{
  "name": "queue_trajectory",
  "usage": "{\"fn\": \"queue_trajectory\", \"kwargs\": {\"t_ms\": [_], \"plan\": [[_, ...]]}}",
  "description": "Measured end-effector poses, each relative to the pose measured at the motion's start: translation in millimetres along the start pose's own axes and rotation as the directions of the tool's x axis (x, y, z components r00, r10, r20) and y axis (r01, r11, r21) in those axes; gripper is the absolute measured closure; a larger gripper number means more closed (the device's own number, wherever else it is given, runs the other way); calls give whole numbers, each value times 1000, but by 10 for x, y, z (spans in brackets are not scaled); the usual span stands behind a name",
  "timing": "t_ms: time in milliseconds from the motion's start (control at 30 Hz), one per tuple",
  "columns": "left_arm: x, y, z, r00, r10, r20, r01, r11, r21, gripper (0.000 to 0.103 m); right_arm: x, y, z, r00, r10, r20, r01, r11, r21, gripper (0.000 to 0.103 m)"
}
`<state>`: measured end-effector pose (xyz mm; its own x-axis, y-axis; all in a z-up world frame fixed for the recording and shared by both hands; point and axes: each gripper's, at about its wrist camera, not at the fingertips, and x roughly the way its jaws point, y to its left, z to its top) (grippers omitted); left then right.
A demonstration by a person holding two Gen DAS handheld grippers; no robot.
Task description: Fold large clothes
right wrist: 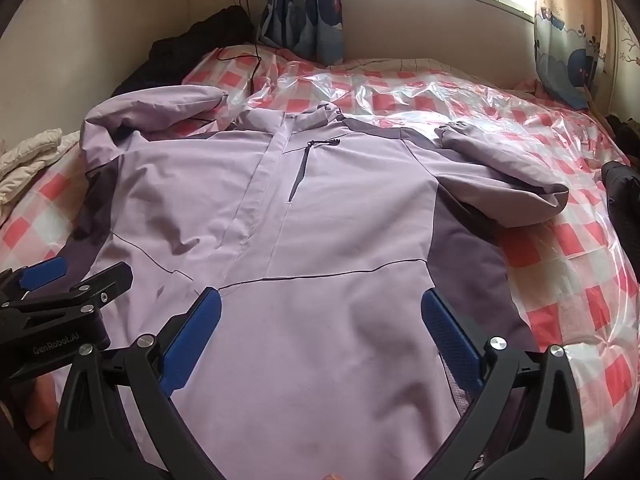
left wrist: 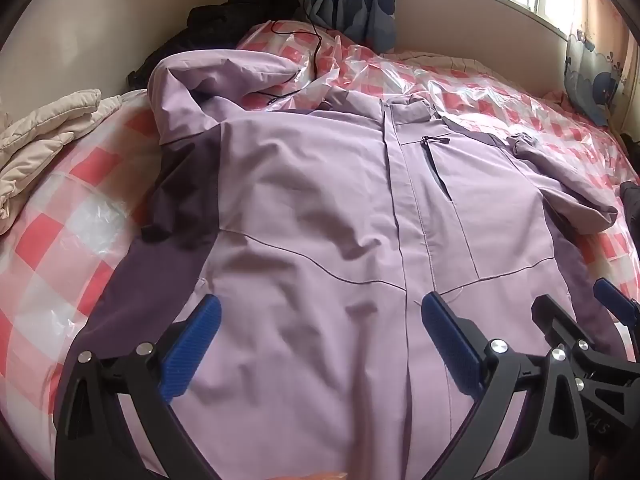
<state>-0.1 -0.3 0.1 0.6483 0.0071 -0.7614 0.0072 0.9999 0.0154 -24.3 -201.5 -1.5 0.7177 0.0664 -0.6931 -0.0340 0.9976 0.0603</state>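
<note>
A large lilac jacket (left wrist: 320, 208) with dark purple side panels lies front up and zipped on the bed; it also shows in the right wrist view (right wrist: 320, 208). Its hood and left sleeve (left wrist: 208, 92) are bunched at the far left. Its right sleeve (right wrist: 508, 176) is bent across the right side. My left gripper (left wrist: 320, 336) is open and empty over the lower front of the jacket. My right gripper (right wrist: 320, 336) is open and empty over the hem area, just right of the left one. The right gripper shows at the left wrist view's right edge (left wrist: 580, 320).
The bed (right wrist: 560, 264) has a red-and-white checked cover under clear plastic. A cream quilted garment (left wrist: 44, 136) lies at the left edge. Dark clothes (left wrist: 240, 8) and a black cable (left wrist: 316, 36) lie by the far wall. Curtains (right wrist: 308, 8) hang at the window.
</note>
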Motion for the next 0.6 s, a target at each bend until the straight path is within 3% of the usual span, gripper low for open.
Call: {"fn": "queue_trajectory", "kwargs": {"t_ms": [600], "plan": [[70,37,-46,1000,-6,-27,6,1000,-1,7,1,-39,15,1000,-16,4,16,1000,10,6]]}}
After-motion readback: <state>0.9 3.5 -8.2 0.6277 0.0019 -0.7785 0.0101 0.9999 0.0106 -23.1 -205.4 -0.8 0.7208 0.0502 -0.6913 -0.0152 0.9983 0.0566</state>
